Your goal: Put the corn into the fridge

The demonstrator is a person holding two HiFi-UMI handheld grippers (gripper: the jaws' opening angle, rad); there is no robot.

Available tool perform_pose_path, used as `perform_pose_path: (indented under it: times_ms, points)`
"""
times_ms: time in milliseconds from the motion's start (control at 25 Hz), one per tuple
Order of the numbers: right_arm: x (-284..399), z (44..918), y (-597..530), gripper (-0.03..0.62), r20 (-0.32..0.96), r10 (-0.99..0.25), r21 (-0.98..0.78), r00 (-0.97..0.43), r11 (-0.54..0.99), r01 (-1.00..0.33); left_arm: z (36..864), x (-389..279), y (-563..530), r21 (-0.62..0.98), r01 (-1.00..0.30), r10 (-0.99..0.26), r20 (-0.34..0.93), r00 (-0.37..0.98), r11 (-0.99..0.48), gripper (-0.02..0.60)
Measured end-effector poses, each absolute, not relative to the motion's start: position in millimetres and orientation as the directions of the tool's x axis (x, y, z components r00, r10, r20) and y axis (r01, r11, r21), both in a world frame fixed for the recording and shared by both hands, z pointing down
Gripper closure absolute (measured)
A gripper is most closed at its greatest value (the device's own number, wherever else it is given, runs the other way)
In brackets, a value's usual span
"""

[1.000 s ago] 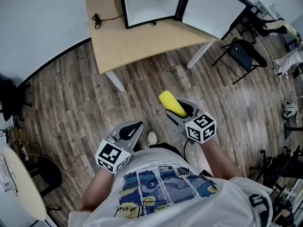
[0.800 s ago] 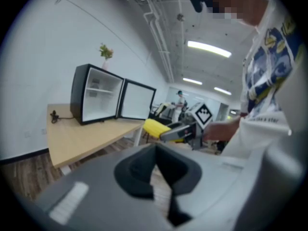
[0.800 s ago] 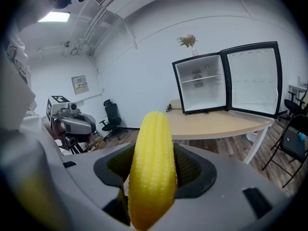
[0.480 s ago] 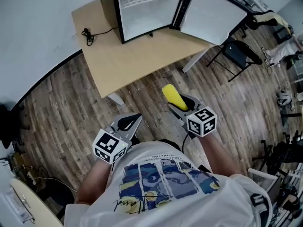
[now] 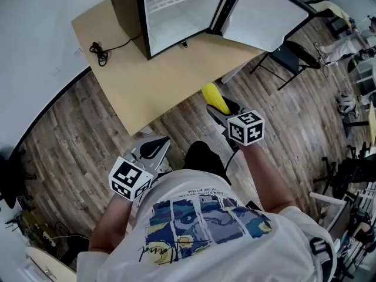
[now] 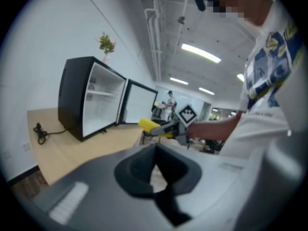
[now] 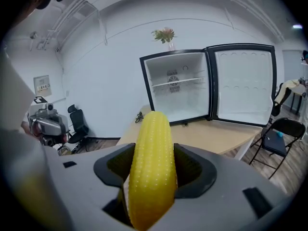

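Grey left gripper point(image 5: 154, 148) is held low and near, at the person's left side above the plank floor point(image 5: 70, 140). Its jaws are together, with nothing between them. Its marker cube faces up toward the head camera.

Right gripper point(image 5: 220, 111) is held further forward and to the right. Its jaws are clamped on the corn point(image 7: 153, 162), one jaw on each side of the cob. The corn is yellow and lies along the jaws, and its rounded tip stands out past them, pointing toward the fridge point(image 5: 176, 10). In the head view the corn hangs at the near edge of the table point(image 5: 158, 81), well apart from the fridge.

Table is light wood with white legs. A black cable point(image 5: 97, 49) lies coiled on it, left of the fridge.

Fridge stands at the far side of the table. Cabinet is black and the interior white, with one shelf point(image 7: 177, 83) across the upper part. Door point(image 5: 264, 16) is swung fully open to the right, white inner face toward the person. A small plant point(image 7: 165, 34) stands on top of the cabinet.

Black folding chair point(image 5: 291, 54) stands on the floor, right of the table, below the open door.
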State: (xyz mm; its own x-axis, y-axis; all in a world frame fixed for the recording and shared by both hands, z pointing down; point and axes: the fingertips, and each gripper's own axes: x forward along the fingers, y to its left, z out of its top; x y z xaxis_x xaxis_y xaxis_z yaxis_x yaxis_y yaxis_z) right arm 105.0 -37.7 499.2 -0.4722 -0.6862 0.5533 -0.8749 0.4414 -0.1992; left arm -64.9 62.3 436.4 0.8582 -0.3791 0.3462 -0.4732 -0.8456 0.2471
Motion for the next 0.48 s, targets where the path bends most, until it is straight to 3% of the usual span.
perform_pose_path:
  times_ms: [480]
  points:
    - [137,530,-231,0.344,0.588,-0.644,-0.128,-0.49,0.524,-0.842,422,-27,-63,0.215,-0.613,-0.526,0.35,0.775,-0.76,0.572]
